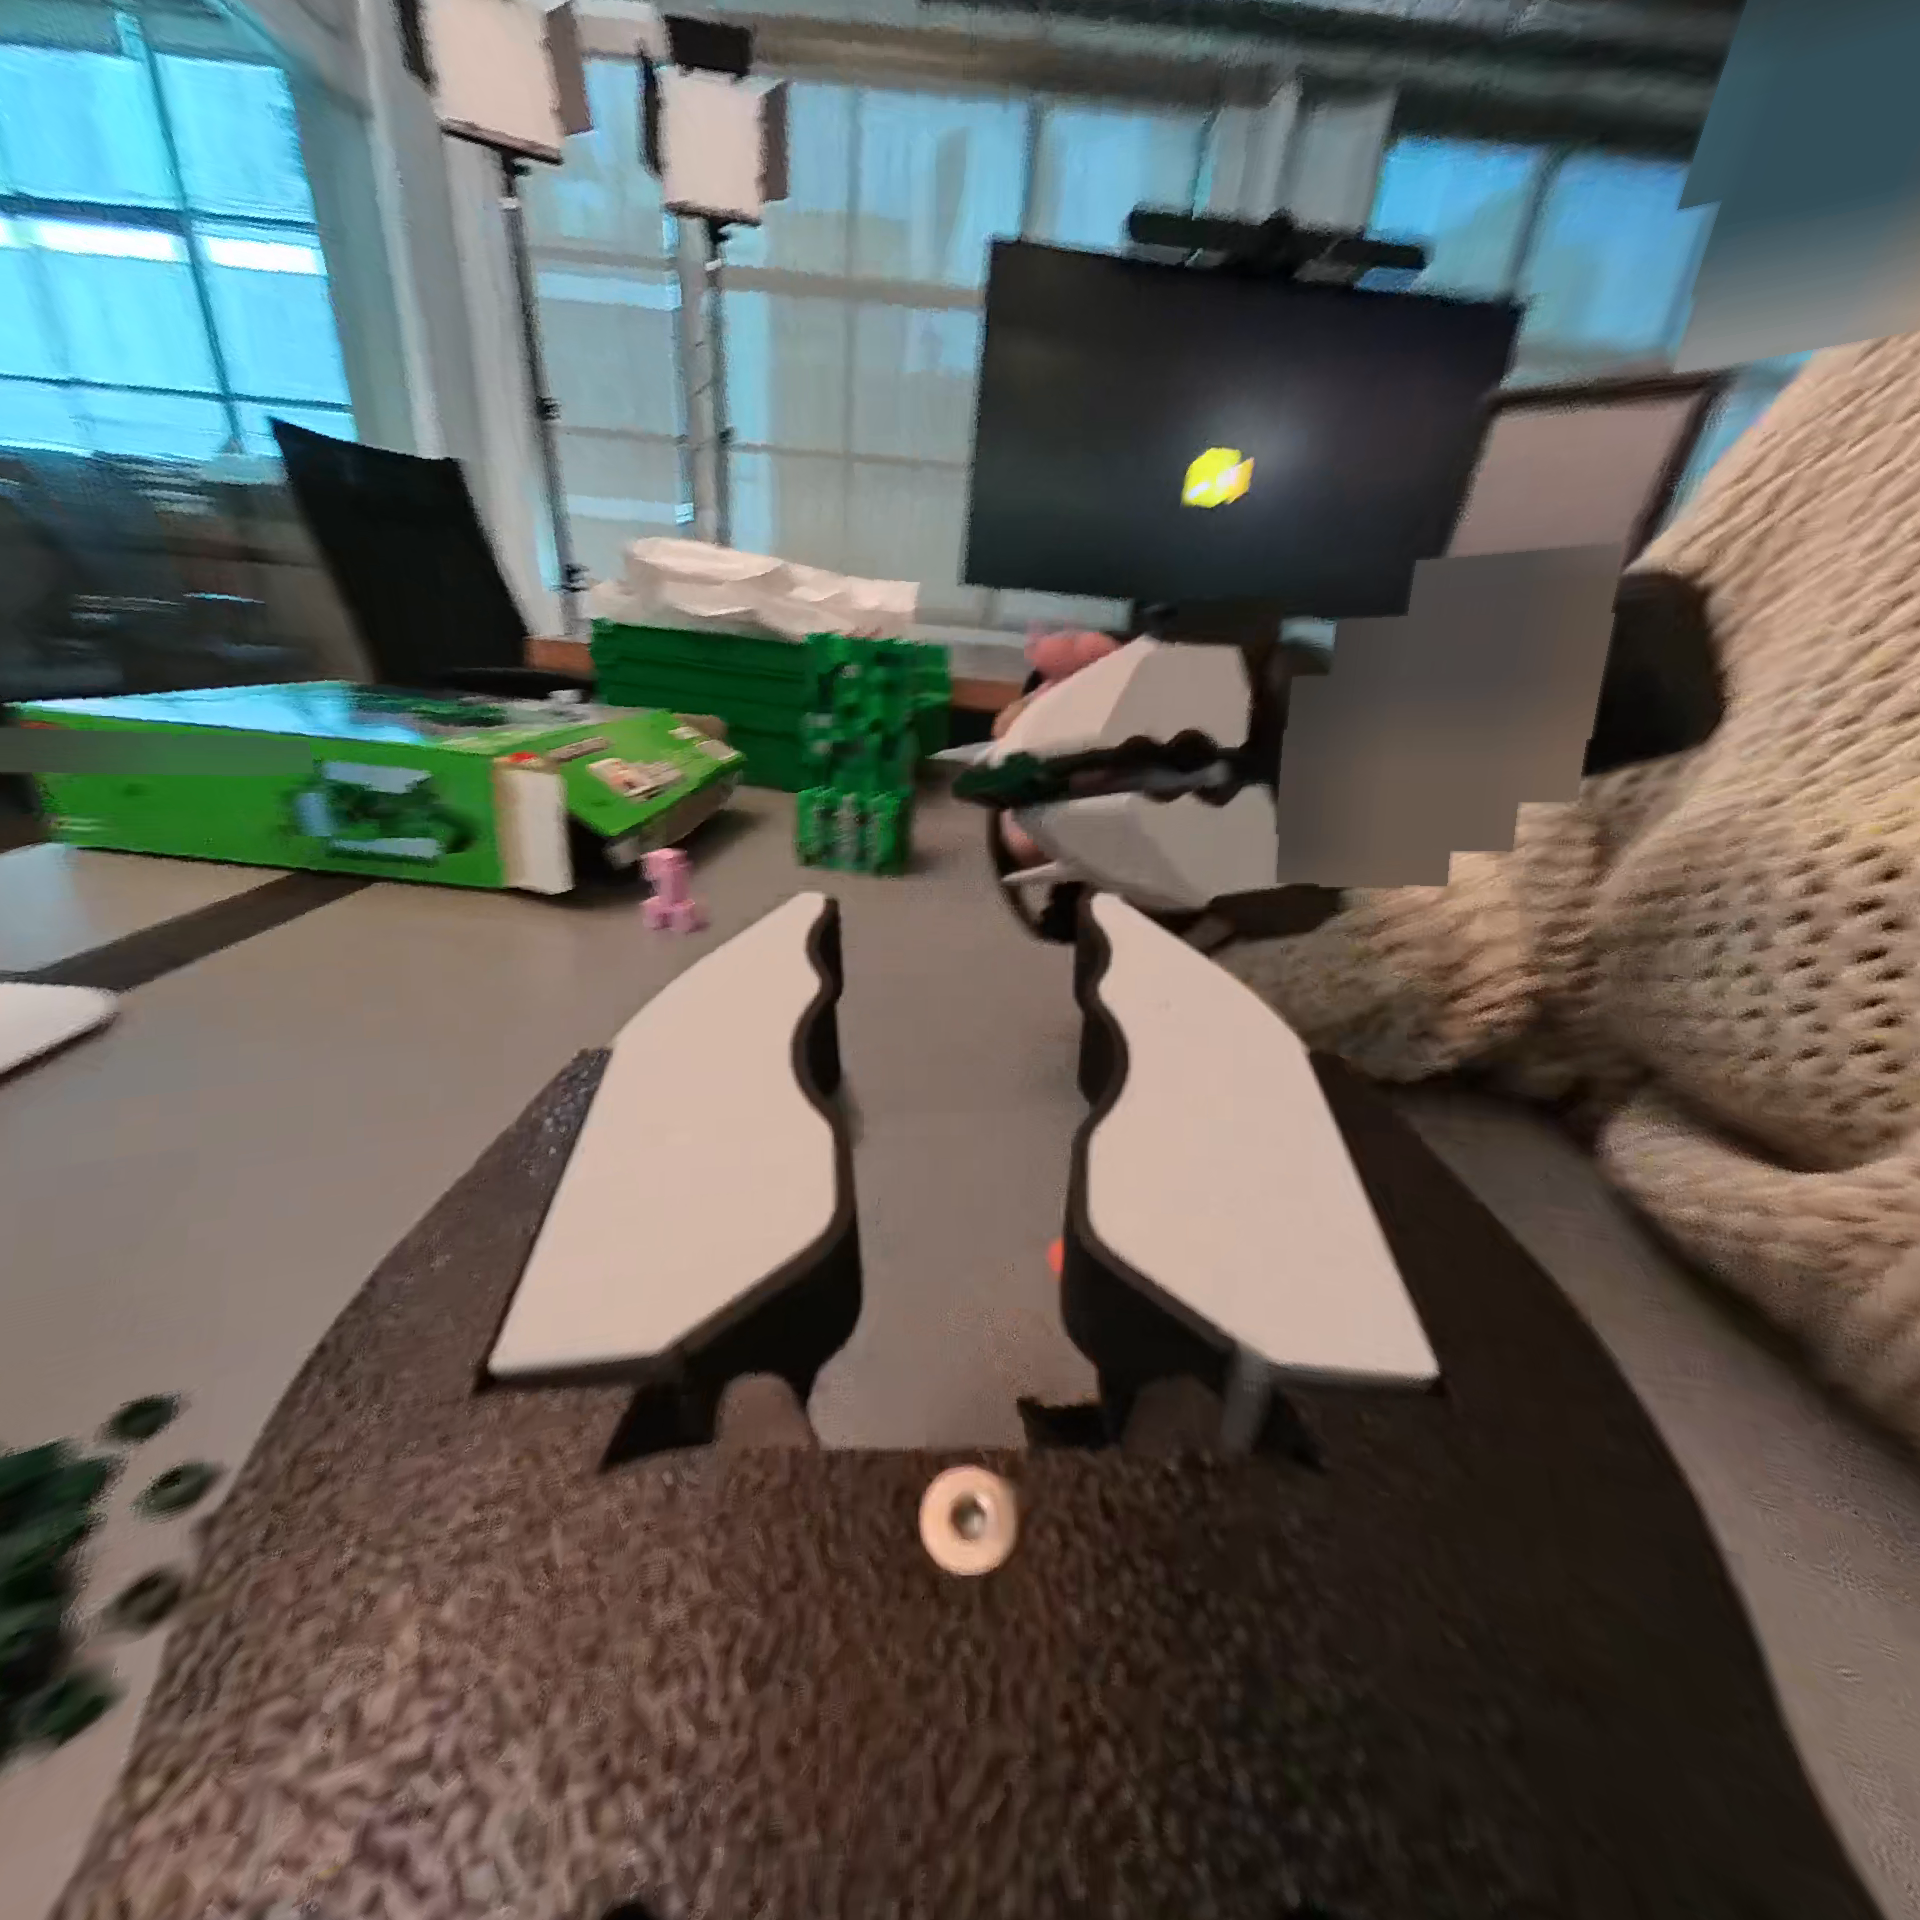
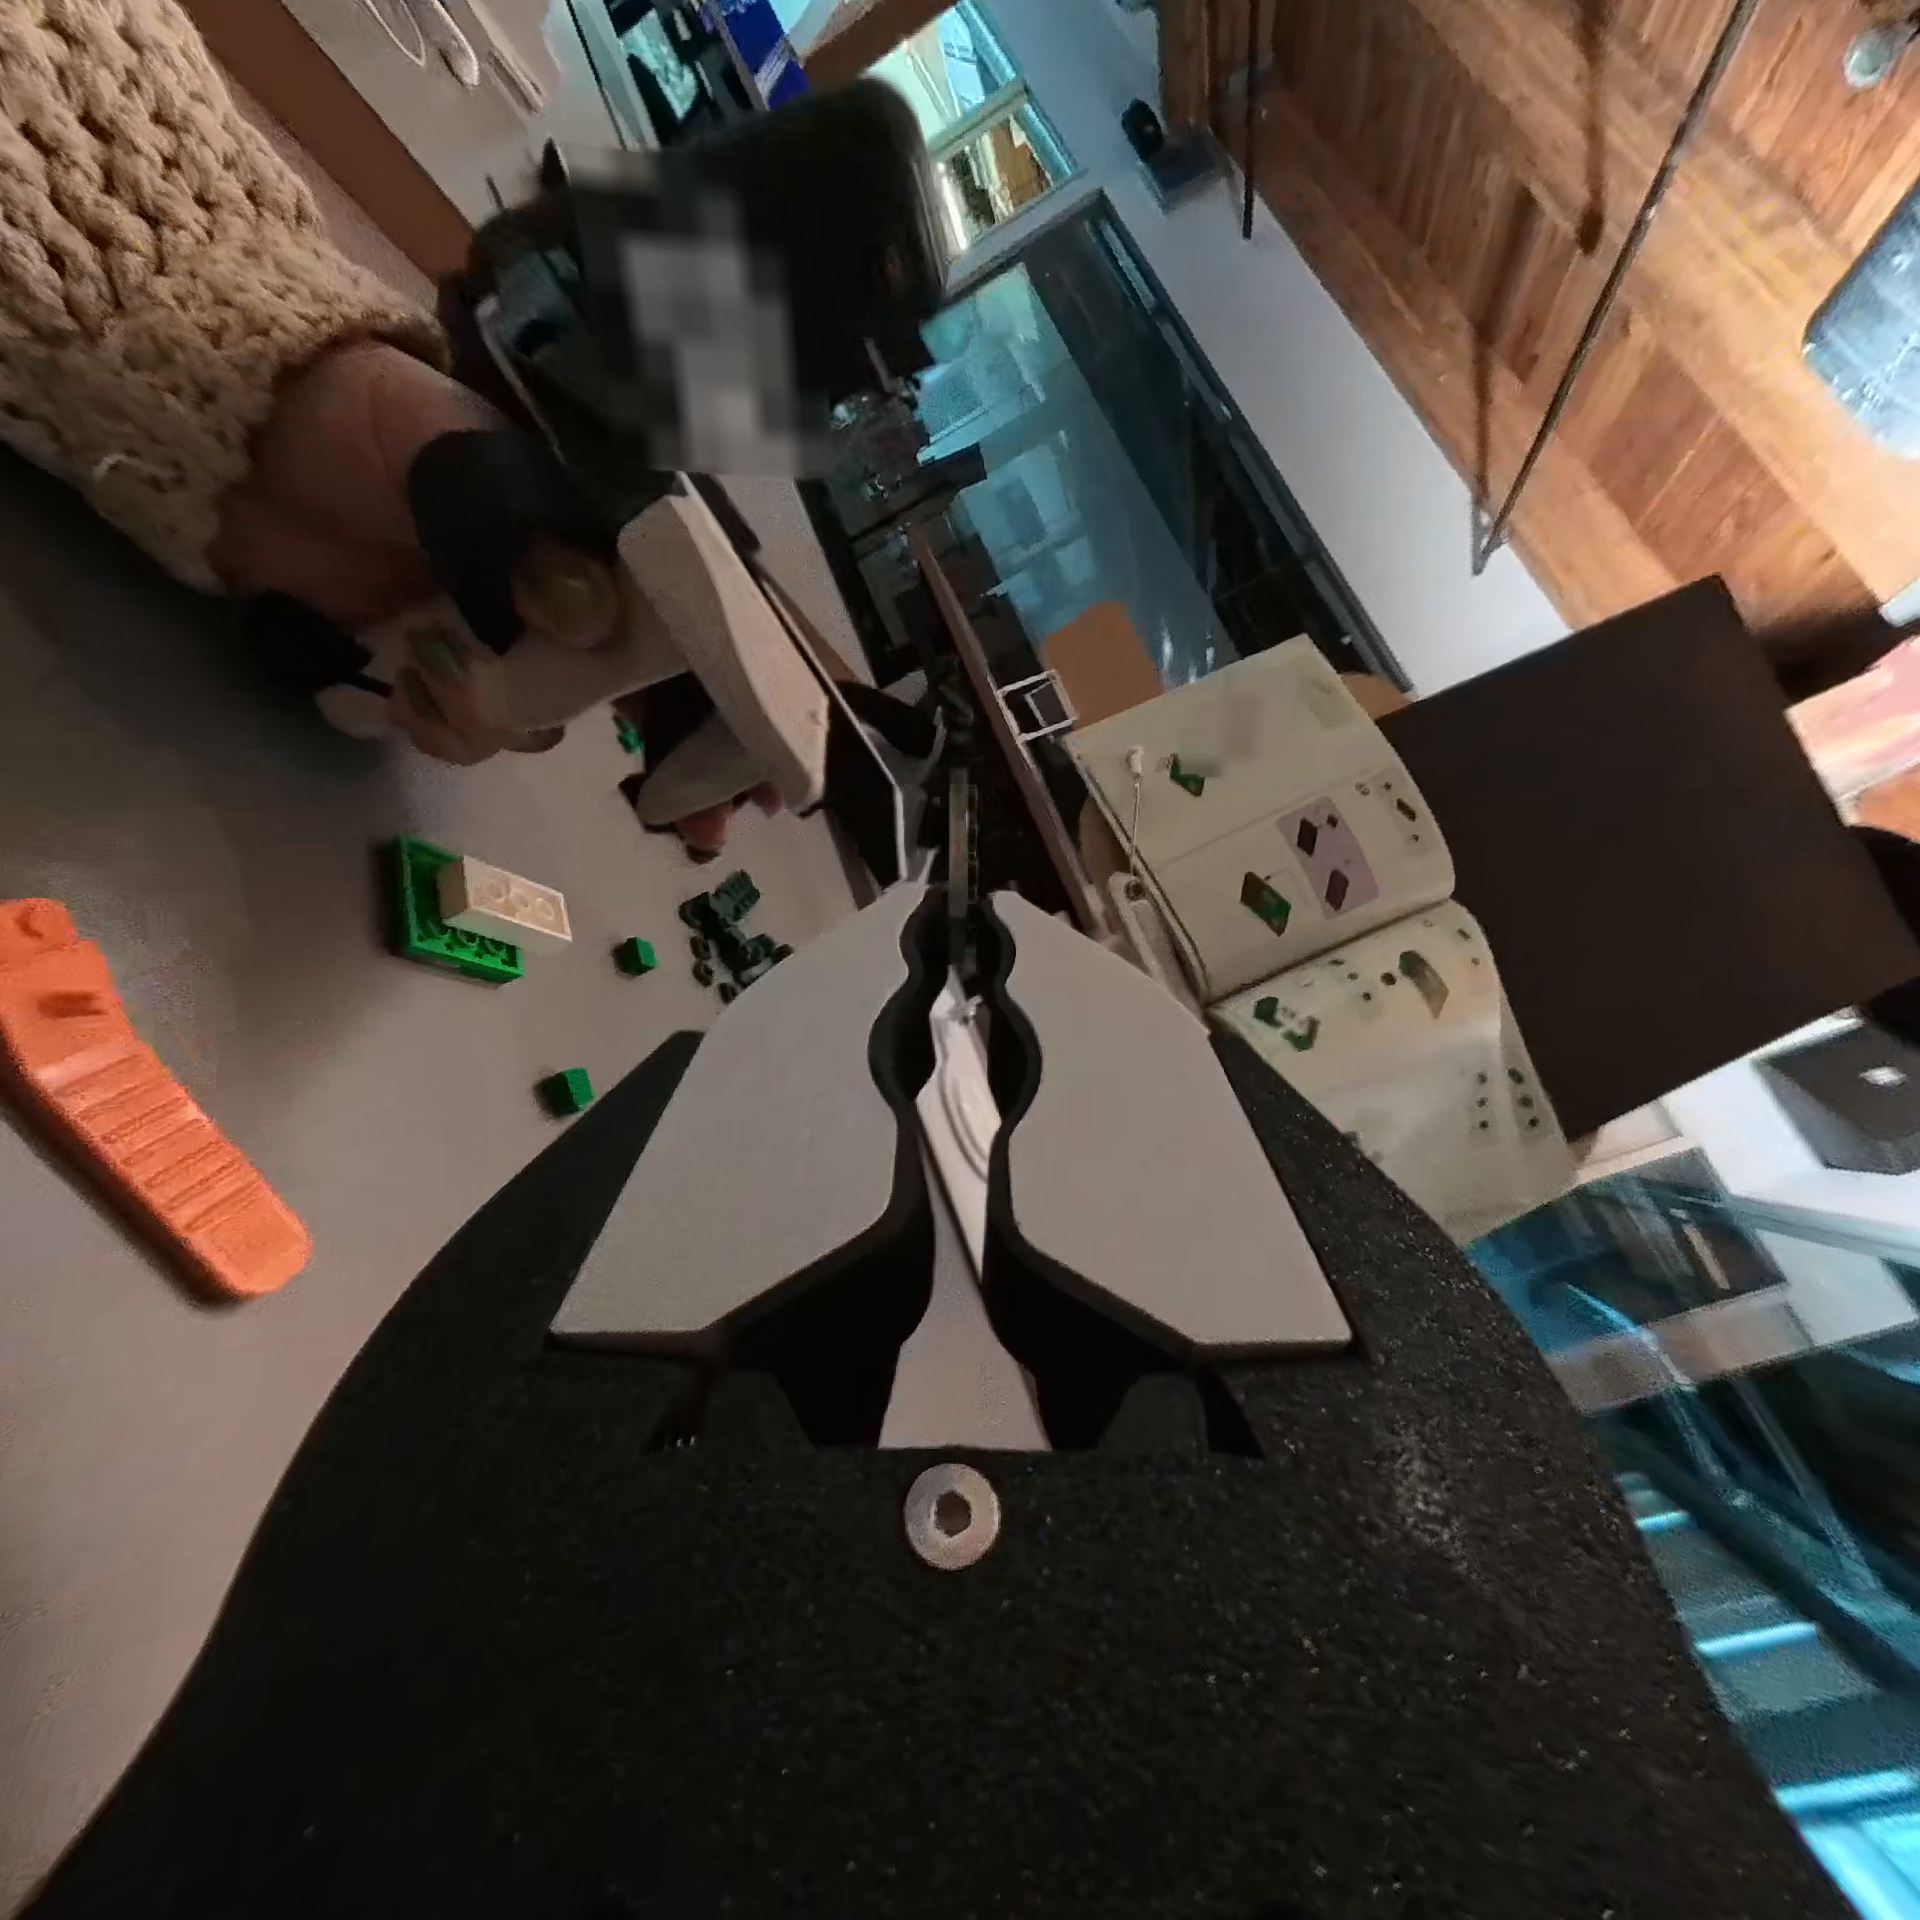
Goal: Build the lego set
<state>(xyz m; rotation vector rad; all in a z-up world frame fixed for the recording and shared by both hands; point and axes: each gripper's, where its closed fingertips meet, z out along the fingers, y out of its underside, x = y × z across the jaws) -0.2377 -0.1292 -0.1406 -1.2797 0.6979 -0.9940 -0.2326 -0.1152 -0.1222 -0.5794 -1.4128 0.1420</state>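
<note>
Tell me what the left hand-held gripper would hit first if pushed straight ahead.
Probably the right hand-held gripper: it sits just beyond the open left hand-held gripper, slightly right of its line, shut on a dark green lego piece. Depth is unclear.

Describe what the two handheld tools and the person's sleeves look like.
Both the left tool and the right tool have two flat pale grey fingers with wavy black inner edges, set in a rough black textured body with a silver screw at its centre. The person wears a chunky beige knitted sleeve. No cables show.
</note>
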